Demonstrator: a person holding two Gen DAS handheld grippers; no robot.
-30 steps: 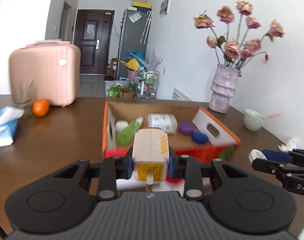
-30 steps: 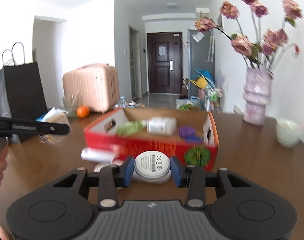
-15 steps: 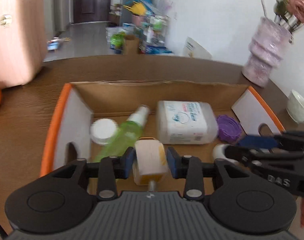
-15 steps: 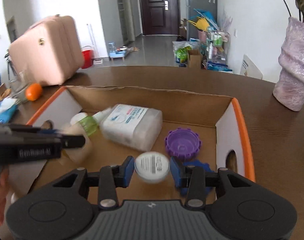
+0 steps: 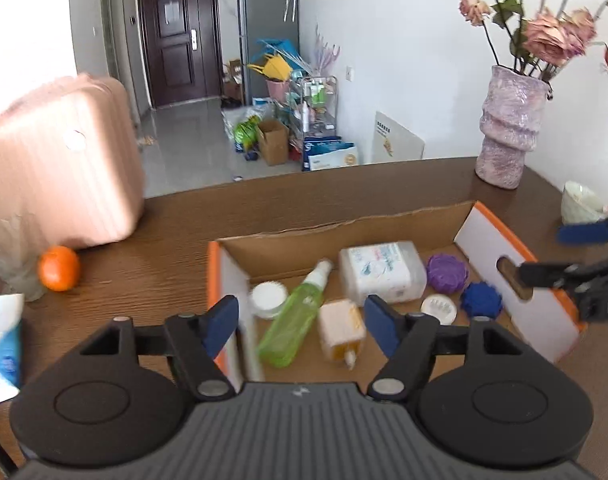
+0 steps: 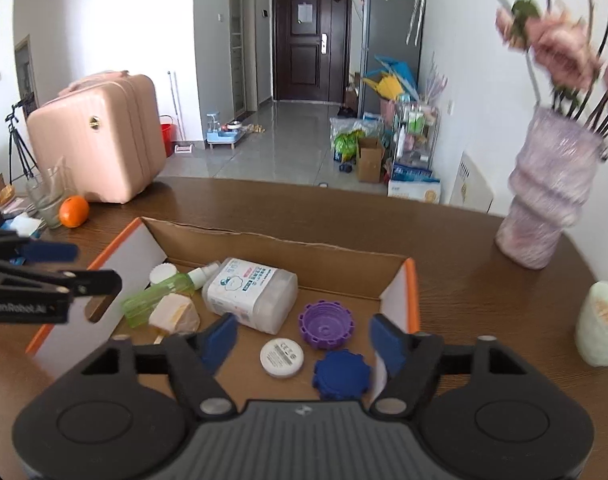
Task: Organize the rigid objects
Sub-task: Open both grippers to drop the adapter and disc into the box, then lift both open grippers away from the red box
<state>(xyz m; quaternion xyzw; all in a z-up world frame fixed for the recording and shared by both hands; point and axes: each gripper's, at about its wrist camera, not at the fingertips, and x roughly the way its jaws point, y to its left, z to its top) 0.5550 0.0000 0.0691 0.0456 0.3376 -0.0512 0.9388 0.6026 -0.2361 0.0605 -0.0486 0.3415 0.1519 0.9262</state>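
An orange-edged cardboard box [image 5: 516, 288] [image 6: 400, 292] sits on the brown table. In it lie a cream and yellow charger [image 5: 341, 330] [image 6: 174, 314], a white round disc [image 5: 439, 309] [image 6: 282, 357], a green spray bottle [image 5: 296, 318] [image 6: 156, 296], a white wipes pack [image 5: 382, 272] [image 6: 250, 294], a purple lid [image 5: 447, 272] [image 6: 325, 324], a blue lid [image 5: 481, 300] [image 6: 342, 374] and a white cap [image 5: 268, 300] [image 6: 164, 273]. My left gripper [image 5: 301, 326] is open and empty above the charger. My right gripper [image 6: 304, 344] is open and empty above the disc.
A pink suitcase [image 5: 56, 168] [image 6: 100, 144], an orange [image 5: 59, 268] [image 6: 74, 211] and a glass [image 6: 48, 196] stand at the table's left. A purple vase with dried roses [image 5: 508, 132] [image 6: 548, 204] and a pale bowl [image 5: 580, 202] [image 6: 602, 330] stand right. A tissue pack [image 5: 0, 344] lies near left.
Both grippers moved over the box, opened and pulled back up. The left let go of the charger and the right let go of the white disc; both now lie in the box.
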